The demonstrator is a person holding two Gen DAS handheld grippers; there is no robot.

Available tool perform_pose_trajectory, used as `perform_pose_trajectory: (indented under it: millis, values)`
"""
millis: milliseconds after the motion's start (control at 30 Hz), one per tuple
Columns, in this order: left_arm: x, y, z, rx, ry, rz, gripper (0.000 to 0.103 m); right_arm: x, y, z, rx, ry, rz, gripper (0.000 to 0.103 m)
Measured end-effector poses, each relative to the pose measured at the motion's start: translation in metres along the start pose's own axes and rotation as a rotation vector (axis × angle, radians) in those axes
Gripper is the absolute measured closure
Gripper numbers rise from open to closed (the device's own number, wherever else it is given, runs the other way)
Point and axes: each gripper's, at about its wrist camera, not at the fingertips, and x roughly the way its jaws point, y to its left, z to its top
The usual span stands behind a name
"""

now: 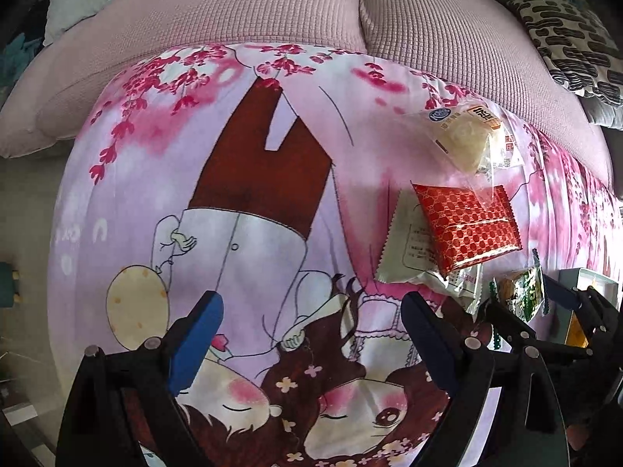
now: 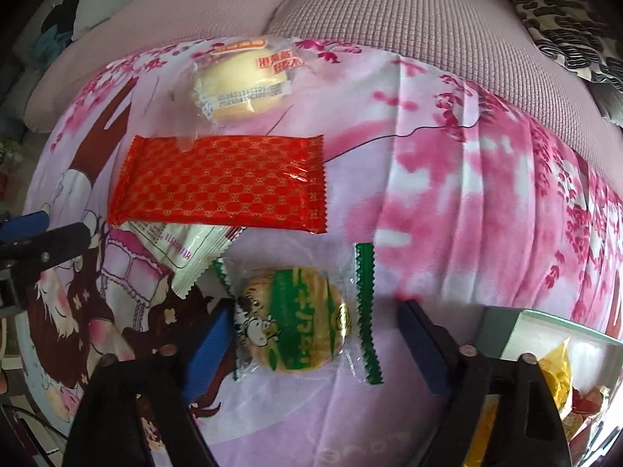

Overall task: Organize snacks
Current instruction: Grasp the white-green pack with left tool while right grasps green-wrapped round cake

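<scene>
left tool: your left tool [image 1: 311,334] points straight down over the printed cloth [image 1: 249,233], jaws spread wide, nothing between them. Released.
right tool: your right tool [image 2: 311,344] is angled steeply down over the green cracker pack [image 2: 300,319]. The pack lies between the jaws; the left blue pad [image 2: 208,344] is at or touching its wrapper edge, the right pad [image 2: 422,346] stands clear of it. Not gripping yet, so released.
green cracker pack: flat on the cloth, clear wrapper with green zigzag ends, round cracker inside. In the left view it sits at the right edge [image 1: 520,297], inside the right tool's fingers.
red packet: red packet [image 2: 222,185] with gold pattern, flat on the cloth, beyond the cracker pack, apart from it. Also in left view [image 1: 469,227].
white packet: white packet [image 2: 183,249] partly tucked under the red packet's near edge, its corner close to the cracker pack.
bun pack: clear bun pack [image 2: 241,85] farthest out, just beyond the red packet, its wrapper overlapping the red packet's top edge.
box: box [image 2: 545,325] at your lower right, just beside the right tool, with yellow and red wrapped snacks [image 2: 560,385] inside.
background: pink cushions [image 1: 241,11] behind the cloth, patterned pillow [image 1: 572,39] at far right.
</scene>
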Motion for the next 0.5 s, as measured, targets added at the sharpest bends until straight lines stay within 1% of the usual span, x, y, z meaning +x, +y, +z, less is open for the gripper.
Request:
perform_pose_trajectory:
  millis: [67,167,300,333,500]
  values:
    - [0.002,-0.006,0.000,0.003,0.000,-0.004,0.010,0.001,0.000,0.000,-0.002,-0.003,-0.001,0.028]
    - [0.002,-0.019,0.003,0.012,-0.005,-0.015,0.010,-0.001,-0.002,-0.002,-0.006,-0.016,0.007,0.033]
    - [0.005,-0.038,0.009,0.031,-0.004,-0.032,0.010,0.001,-0.005,-0.001,-0.007,-0.018,0.020,0.035]
    - [0.006,-0.045,0.012,0.040,-0.005,-0.036,0.010,-0.006,-0.008,-0.001,-0.008,-0.019,0.022,0.035]
    - [0.016,-0.080,0.022,0.091,-0.005,-0.051,0.010,-0.007,-0.008,-0.001,-0.012,-0.010,0.019,0.034]
